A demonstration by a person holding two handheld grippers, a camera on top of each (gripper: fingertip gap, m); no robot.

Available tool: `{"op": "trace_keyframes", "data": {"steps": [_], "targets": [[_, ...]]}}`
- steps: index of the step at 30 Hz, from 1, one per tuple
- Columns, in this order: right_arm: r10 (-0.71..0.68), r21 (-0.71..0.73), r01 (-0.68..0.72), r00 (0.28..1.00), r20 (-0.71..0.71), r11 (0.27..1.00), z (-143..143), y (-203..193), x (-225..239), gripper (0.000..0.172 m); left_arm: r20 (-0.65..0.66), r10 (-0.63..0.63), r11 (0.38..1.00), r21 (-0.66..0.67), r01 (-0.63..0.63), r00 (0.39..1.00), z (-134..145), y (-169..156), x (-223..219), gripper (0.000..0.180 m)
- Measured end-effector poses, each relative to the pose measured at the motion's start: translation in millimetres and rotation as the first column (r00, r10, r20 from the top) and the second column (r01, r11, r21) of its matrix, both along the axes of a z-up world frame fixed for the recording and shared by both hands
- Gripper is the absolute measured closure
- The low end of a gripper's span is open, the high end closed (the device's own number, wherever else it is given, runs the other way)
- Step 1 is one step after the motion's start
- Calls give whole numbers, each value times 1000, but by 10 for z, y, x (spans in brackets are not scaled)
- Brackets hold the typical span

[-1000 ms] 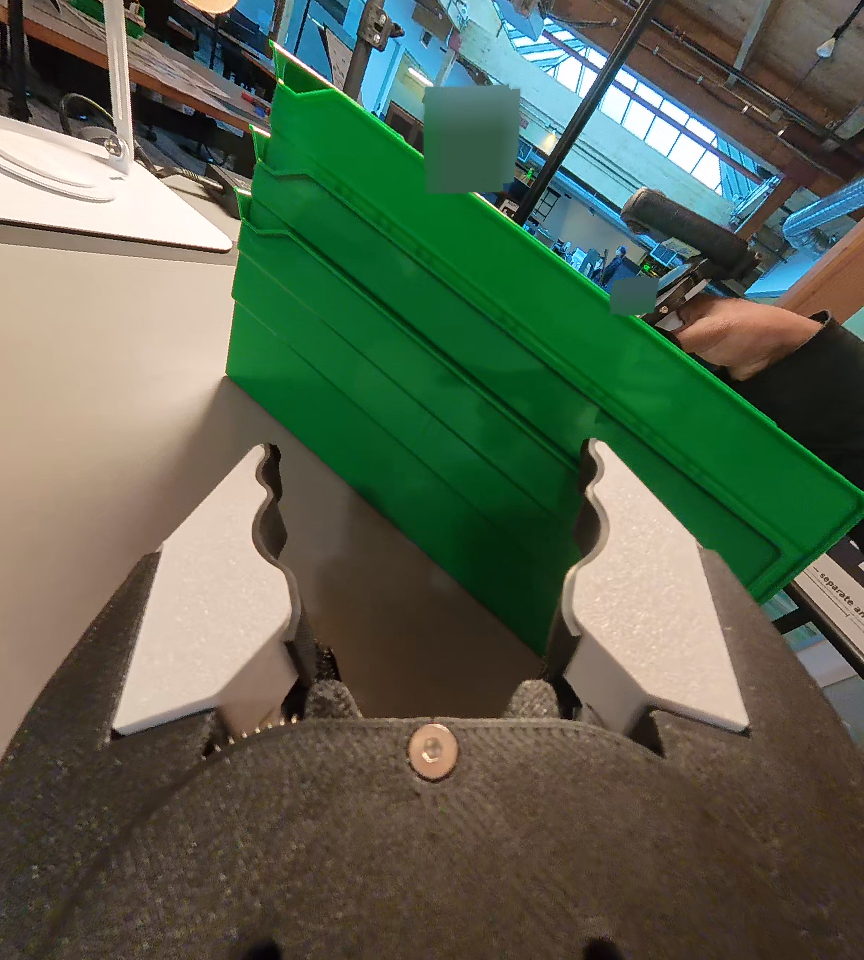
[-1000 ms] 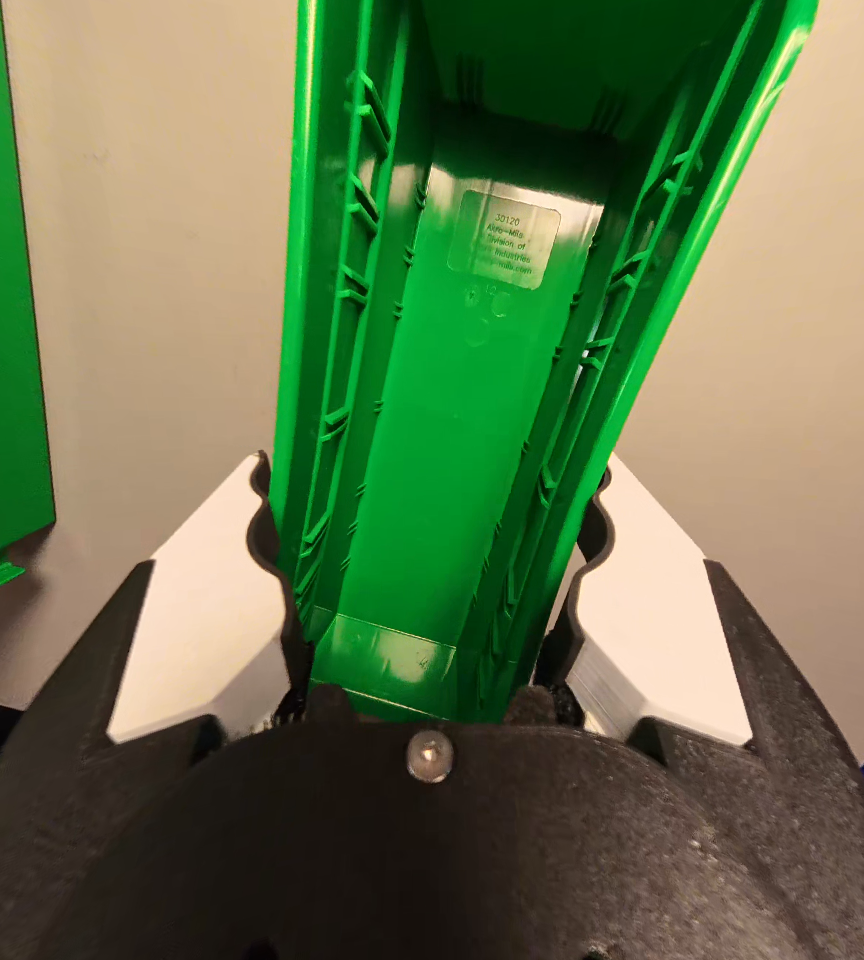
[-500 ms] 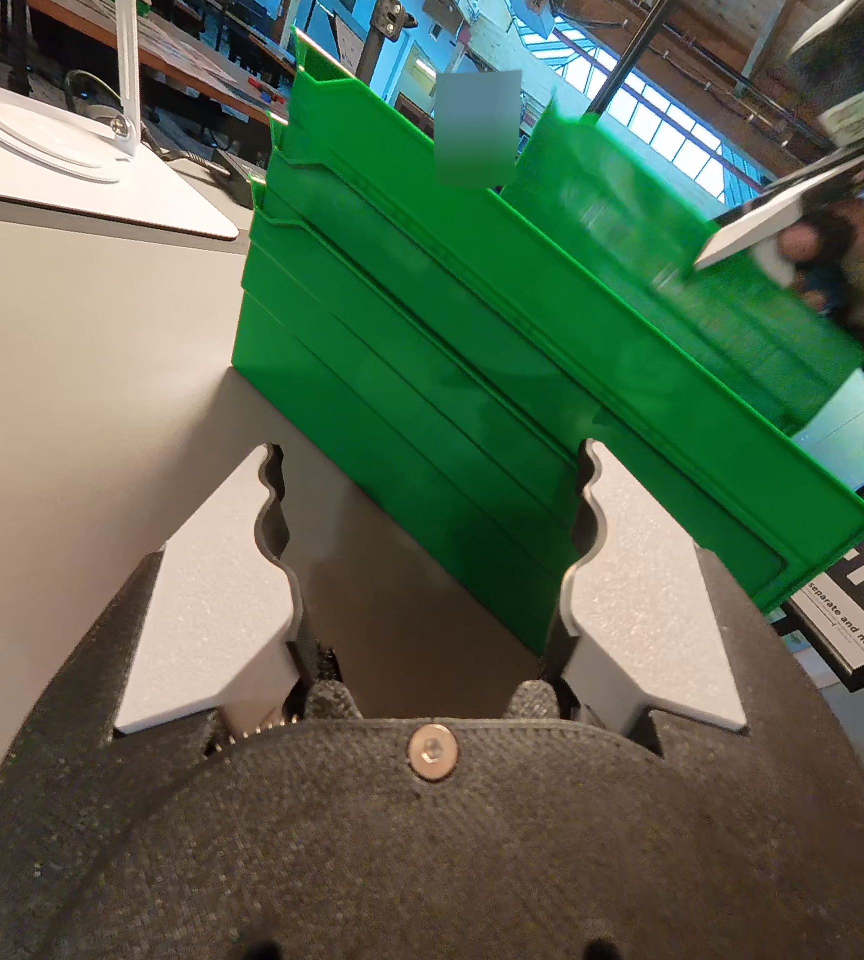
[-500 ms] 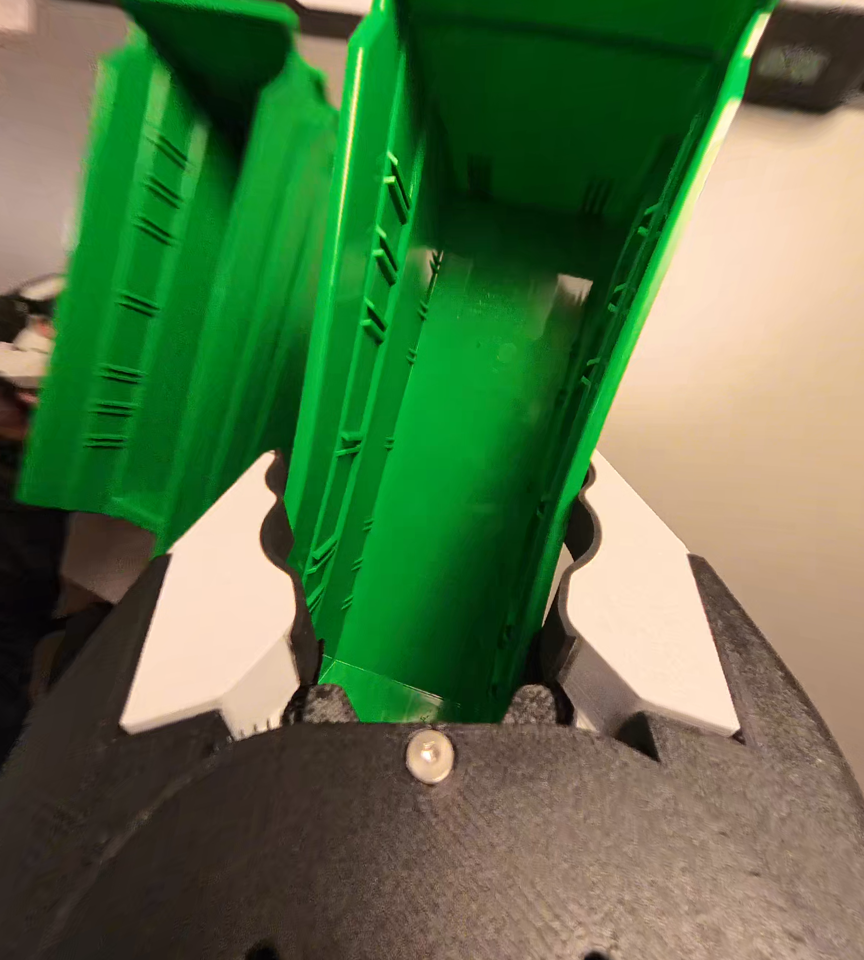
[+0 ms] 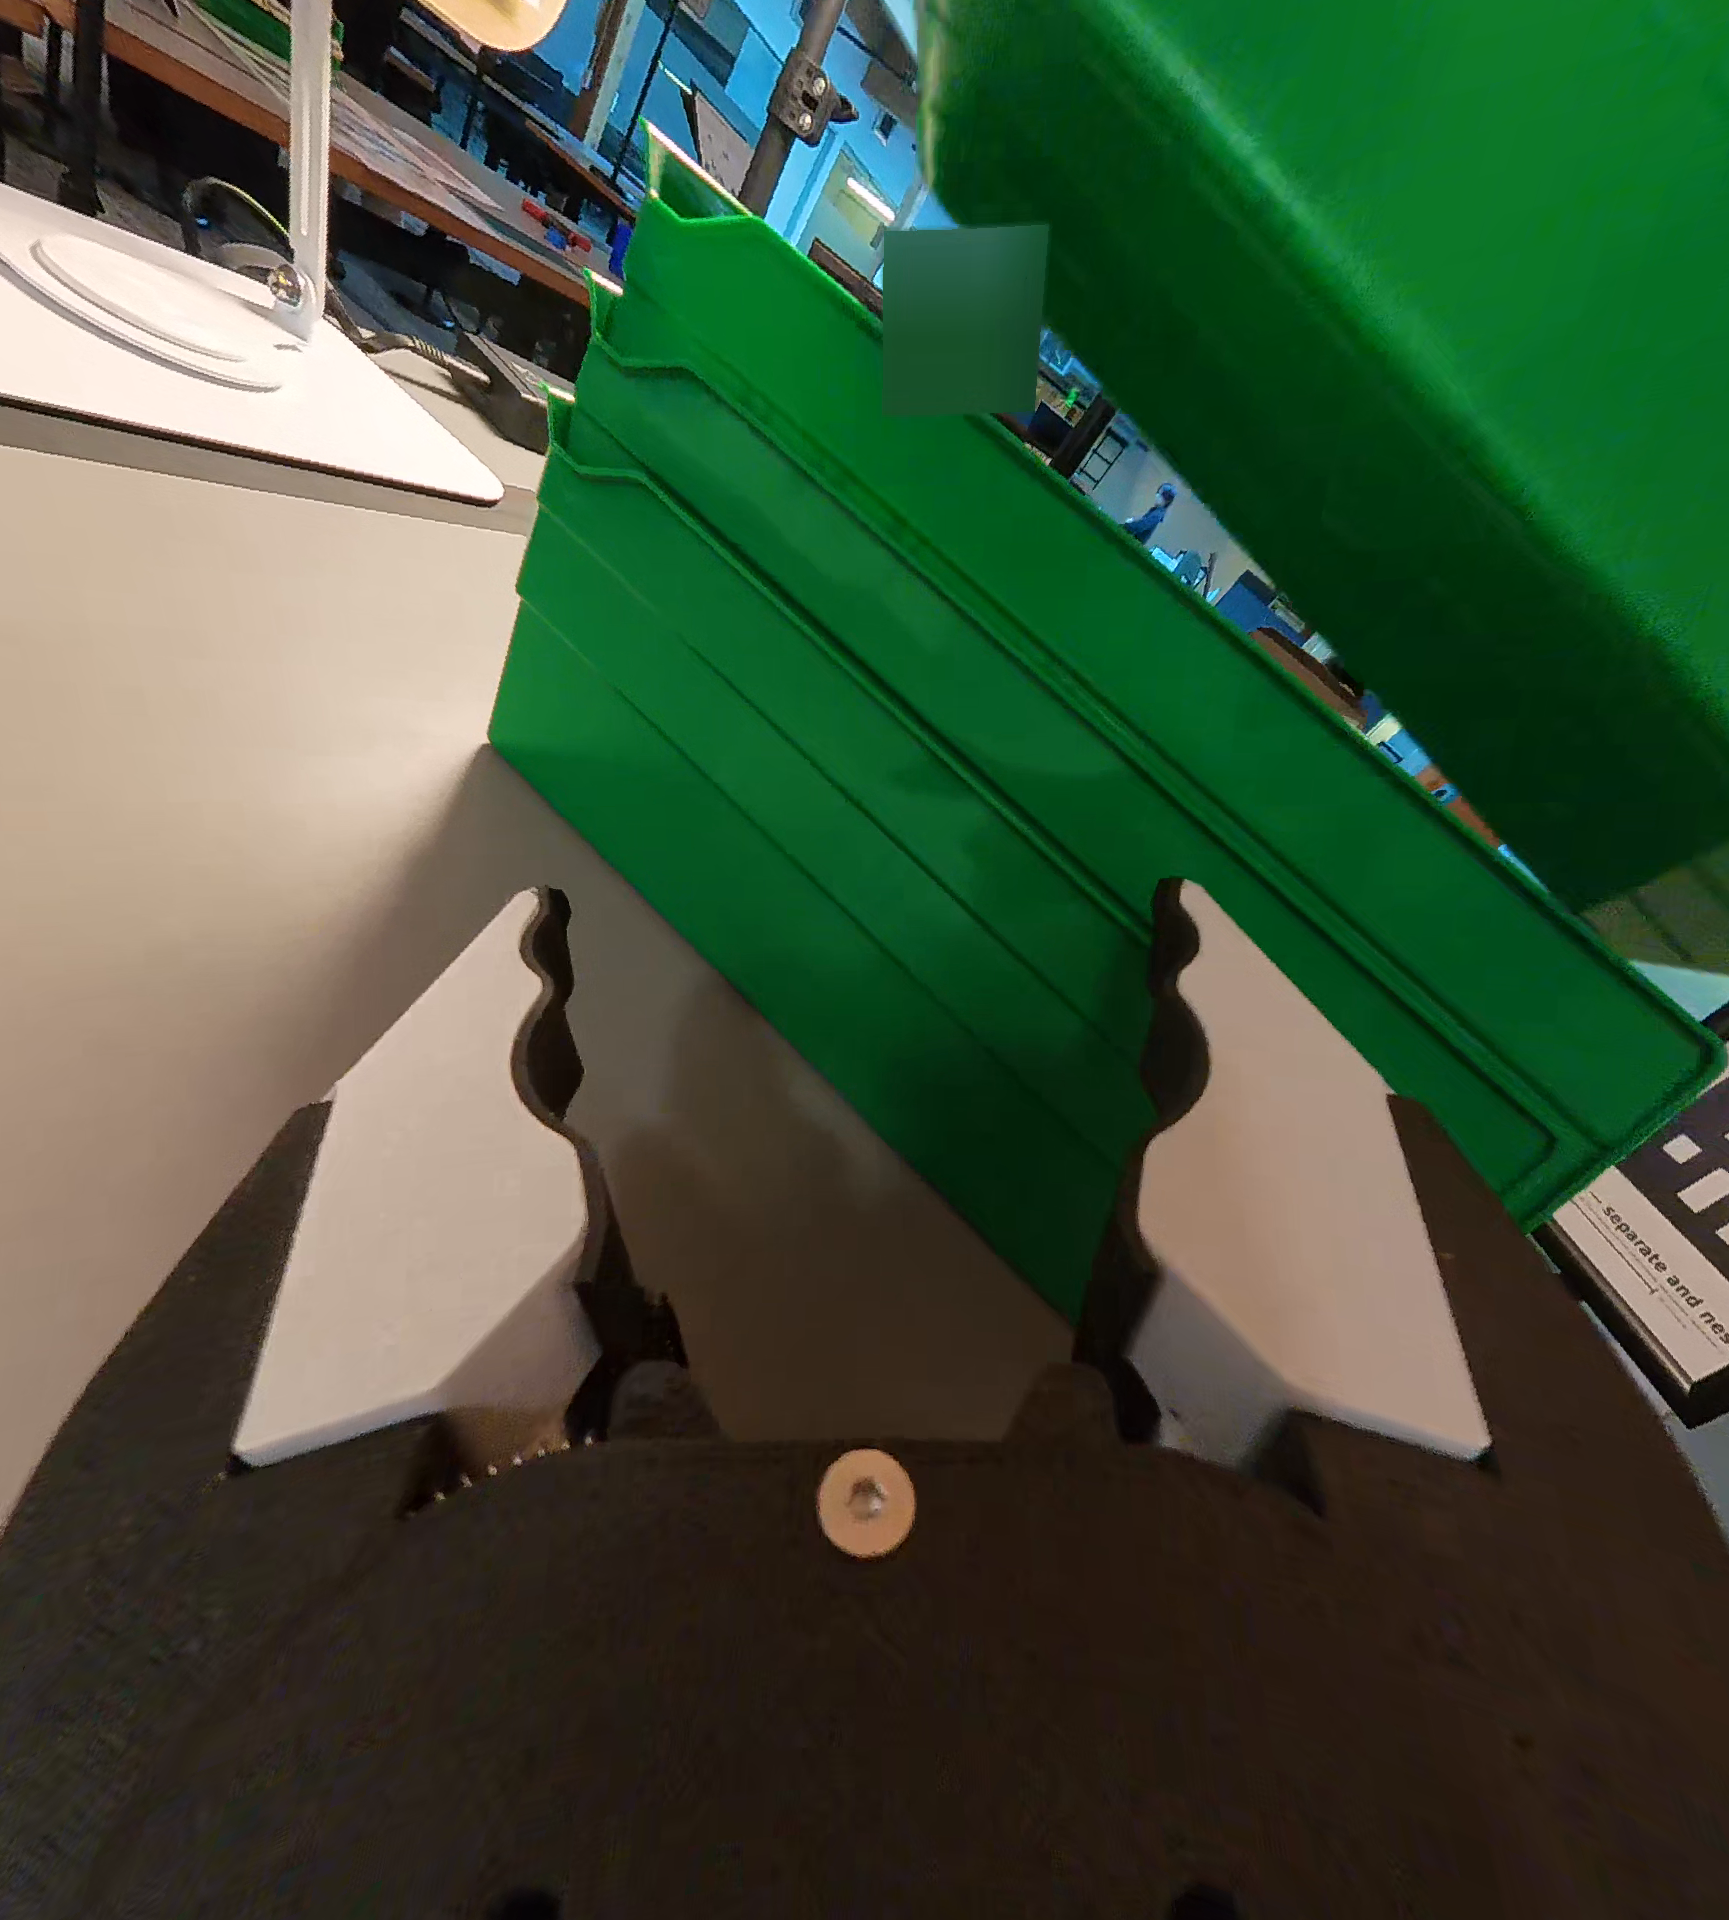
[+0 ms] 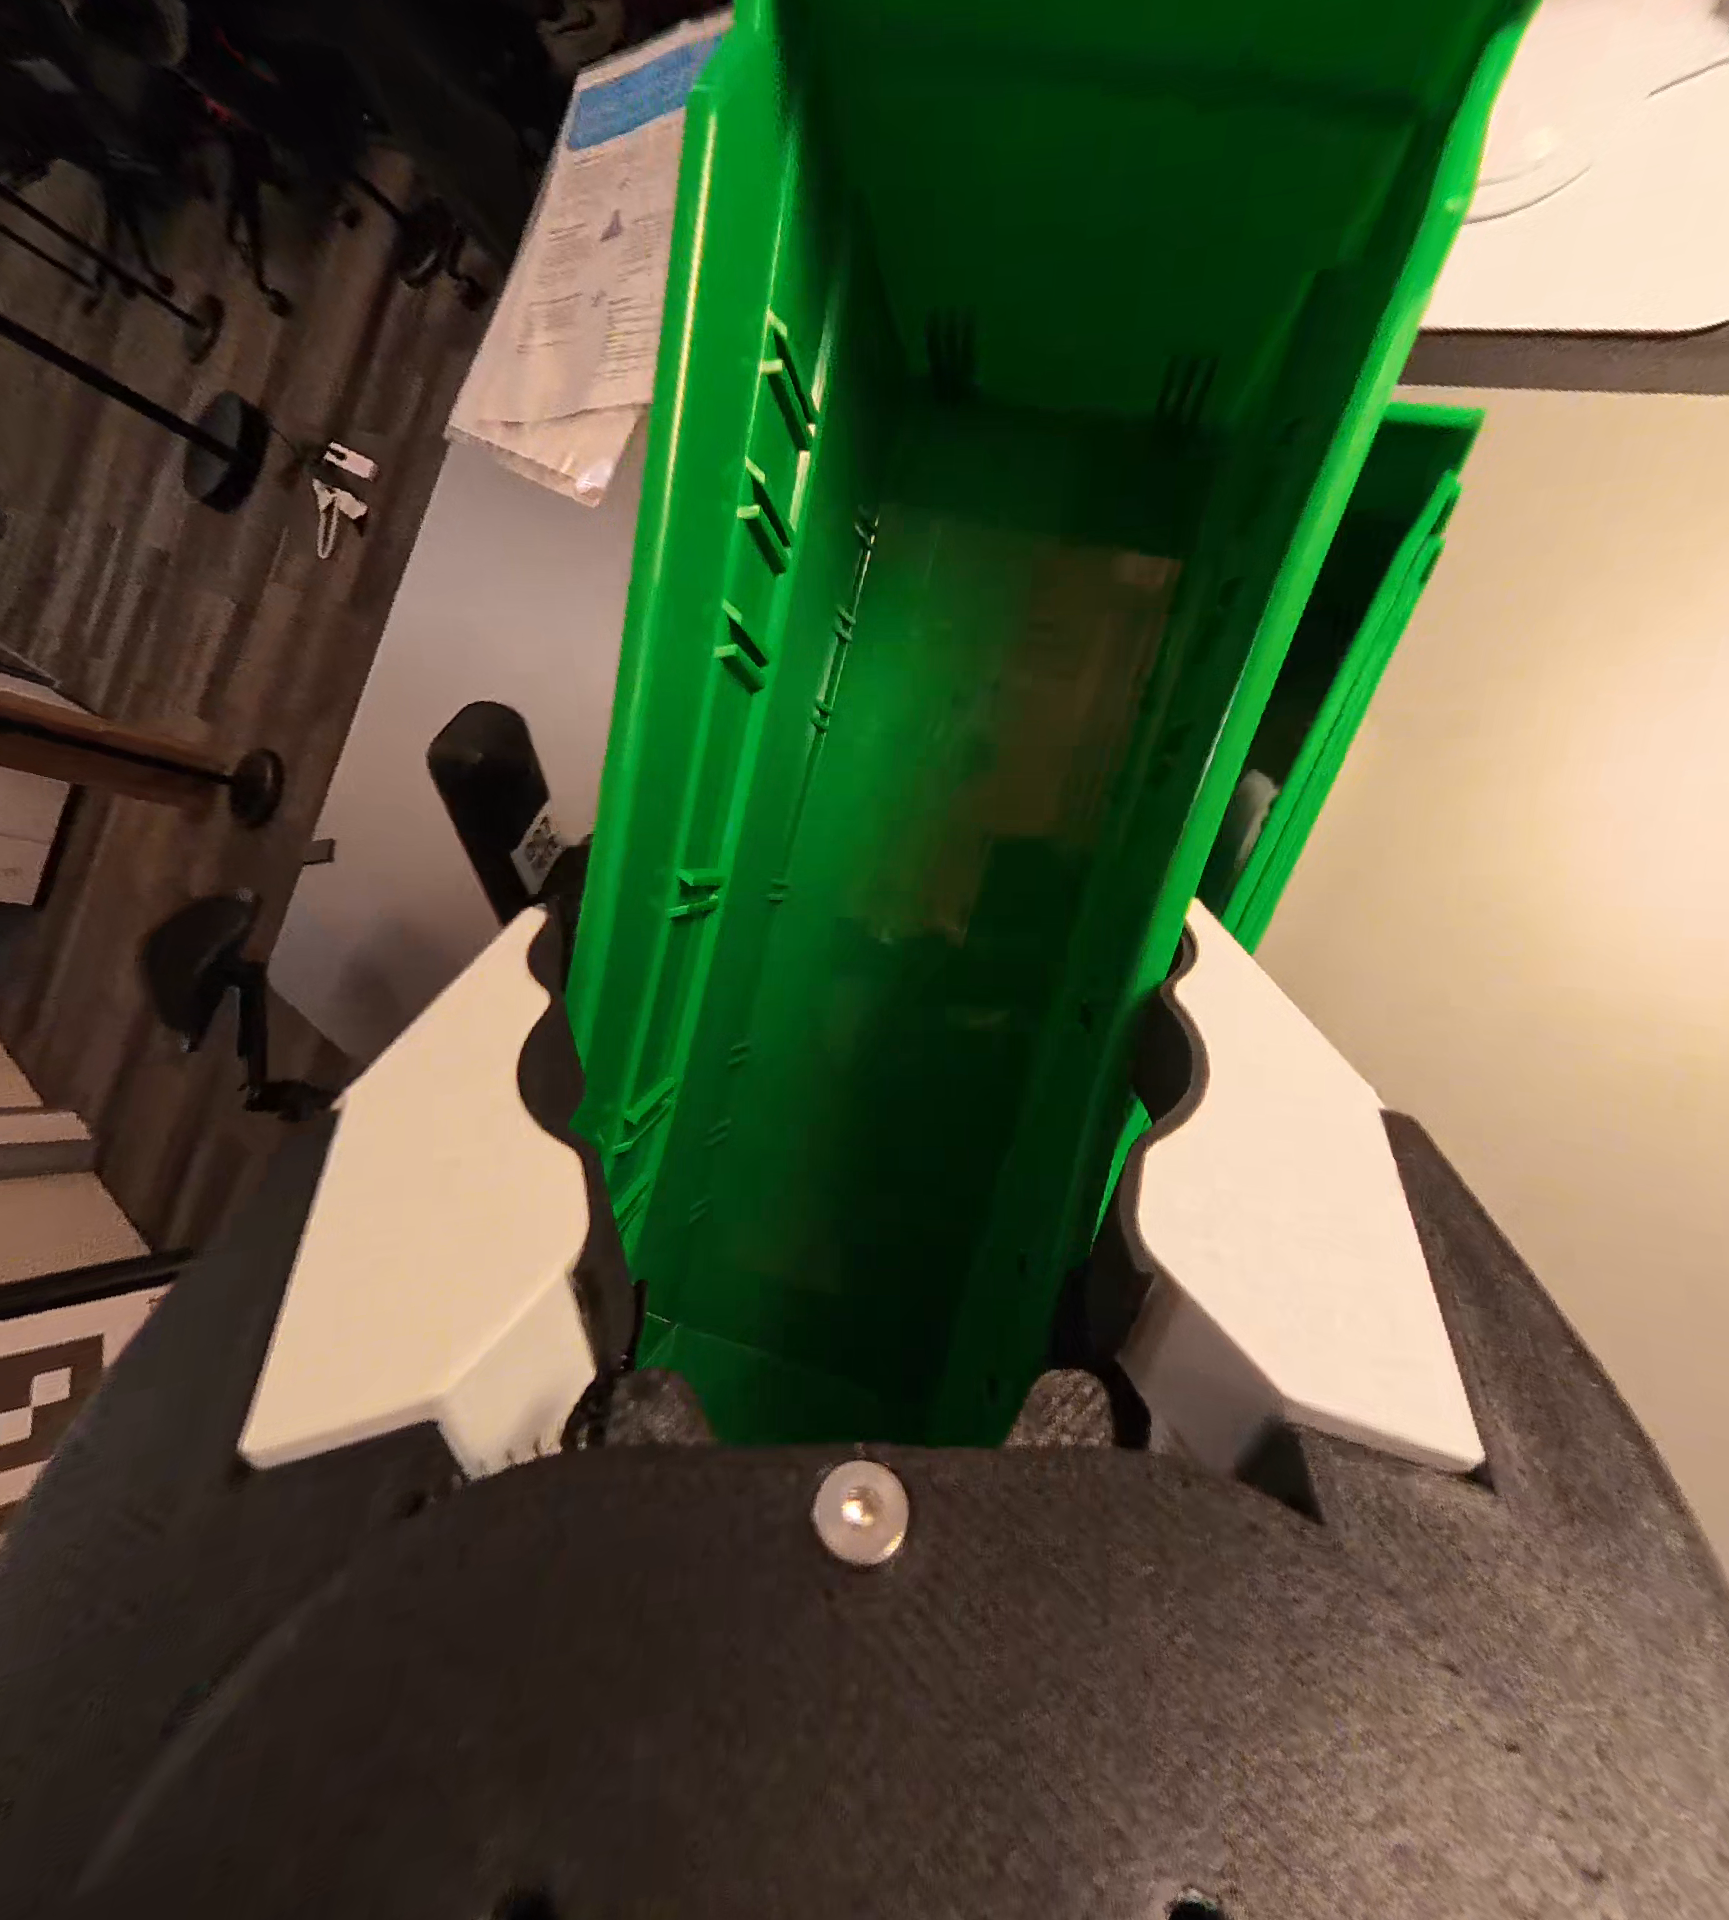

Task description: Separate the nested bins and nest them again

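Observation:
A stack of nested green bins stands on the grey table, tilted across the left wrist view. My left gripper is open and holds nothing. The stack's near lower corner reaches in beside its right finger, and the left finger stands apart from it. My right gripper is shut on a single green bin, with a pad pressed on each long side. I look into that bin's open inside. It also shows large and blurred at the top right of the left wrist view, in the air above the stack. The stack shows behind it in the right wrist view.
A white pad with a lamp base lies at the far left of the table. A black-framed card with a square marker lies right of the stack. Papers lie at the table's edge. A black handle shows left of the held bin.
My right gripper has lifted its bin off the table and swung it over toward the stack, staying shut on it. My left gripper has barely moved and stays open.

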State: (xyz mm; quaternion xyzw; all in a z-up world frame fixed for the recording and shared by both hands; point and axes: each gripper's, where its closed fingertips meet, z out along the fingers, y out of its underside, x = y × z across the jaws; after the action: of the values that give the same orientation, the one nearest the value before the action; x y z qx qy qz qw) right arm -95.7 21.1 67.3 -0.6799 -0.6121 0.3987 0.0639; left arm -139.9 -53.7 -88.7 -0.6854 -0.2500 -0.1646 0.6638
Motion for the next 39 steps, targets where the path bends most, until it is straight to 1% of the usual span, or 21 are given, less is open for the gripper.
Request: {"op": "trace_keyframes", "data": {"steps": [2, 5, 6, 10, 17, 22, 25, 28, 32, 34, 37, 39], "targets": [[-42, 40, 42, 999, 9, 998, -89, 48, -36, 61, 2, 1, 1000, 3, -1, 1000, 3, -6, -2, 70], [-107, 139, 105, 994, 7, 985, -195, 163, -82, 59, -3, -3, 1000, 2, 3, 1000, 3, -3, 8, 70], [-118, 149, 116, 993, 7, 982, -227, 163, -101, 59, -6, -5, 1000, -1, 5, 1000, 1, 0, 12, 70], [-130, 222, 116, 990, 48, 968, -447, 120, -175, 57, -16, -12, 1000, -10, 11, 1000, -5, 8, 34, 70], [-149, 264, 113, 982, 120, 958, -786, 125, -267, 52, -21, -30, 999, -23, 29, 999, -20, 29, 64, 70], [-151, 293, 102, 977, 153, 951, -863, 133, -293, 46, -21, -39, 999, -26, 39, 999, -25, 36, 77, 71], [-156, 333, 88, 971, 183, 939, -975, 129, -295, 42, -20, -37, 999, -23, 37, 999, -20, 31, 75, 71], [-158, 351, 85, 970, 183, 932, -1040, 123, -307, 39, -17, -37, 999, -17, 37, 999, -14, 24, 79, 71], [-131, 310, 67, 973, 190, 948, -1021, 82, -275, 34, -23, -49, 999, -15, 48, 999, -9, 29, 105, 71], [-97, 260, 55, 983, 155, 964, -926, 13, -251, 28, -24, -54, 998, -15, 54, 998, -8, 31, 113, 71], [-37, 186, 31, 999, 29, 982, -650, -98, -159, 22, -30, -53, 999, -9, 53, 998, 4, 27, 115, 70], [4, 121, 8, 995, -100, 993, -422, -166, -33, 18, -35, -53, 999, -7, 53, 998, 12, 26, 118, 70]]}}
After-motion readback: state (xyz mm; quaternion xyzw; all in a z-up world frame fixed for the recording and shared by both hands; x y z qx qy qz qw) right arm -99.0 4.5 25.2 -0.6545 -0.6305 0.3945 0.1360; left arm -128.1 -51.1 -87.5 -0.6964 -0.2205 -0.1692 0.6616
